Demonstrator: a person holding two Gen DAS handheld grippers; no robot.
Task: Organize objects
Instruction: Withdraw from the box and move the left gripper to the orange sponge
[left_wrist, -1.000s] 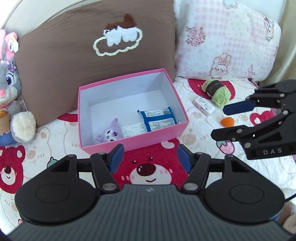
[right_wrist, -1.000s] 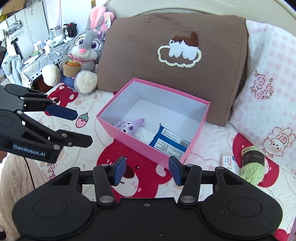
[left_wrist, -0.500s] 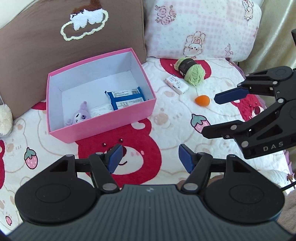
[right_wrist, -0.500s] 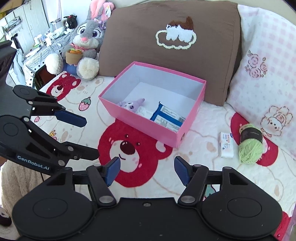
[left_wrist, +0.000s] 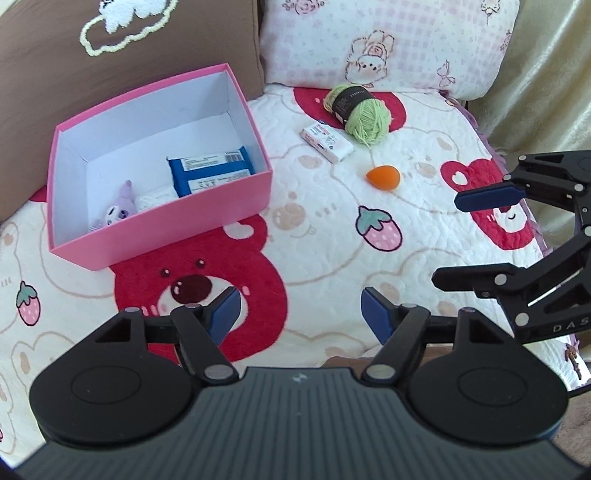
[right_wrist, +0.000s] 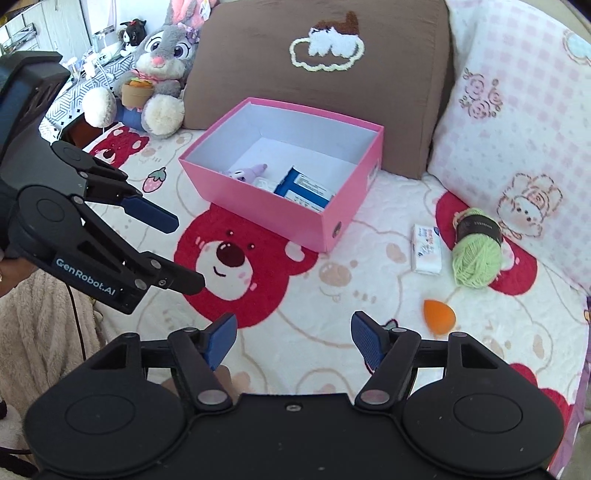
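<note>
A pink box (left_wrist: 162, 236) sits on the bear-print quilt. It holds a blue packet (left_wrist: 210, 173), a purple toy (left_wrist: 120, 206) and a white item (left_wrist: 155, 195). Right of the box lie a small white pack (left_wrist: 327, 142), a green yarn ball (left_wrist: 364, 110) and an orange egg-shaped sponge (left_wrist: 383, 177). My left gripper (left_wrist: 301, 314) hovers over the red bear print, its jaws opening with nothing between them. My right gripper (right_wrist: 293, 338) hangs just left of the sponge (right_wrist: 439, 314), its jaws also opening and empty. Each gripper shows in the other's view: right (left_wrist: 448, 240), left (right_wrist: 186, 254).
A brown pillow (right_wrist: 321, 66) and a pink checked pillow (left_wrist: 388, 40) stand behind the box. A grey rabbit plush (right_wrist: 159, 70) sits at the far left. Beige fabric (left_wrist: 546, 74) borders the quilt's right edge. A fleecy sleeve (right_wrist: 40, 332) is at the lower left.
Both grippers have moved right and lower, so the box has slid left in both views. Their jaws stand wider. The orange sponge has come into the right wrist view.
</note>
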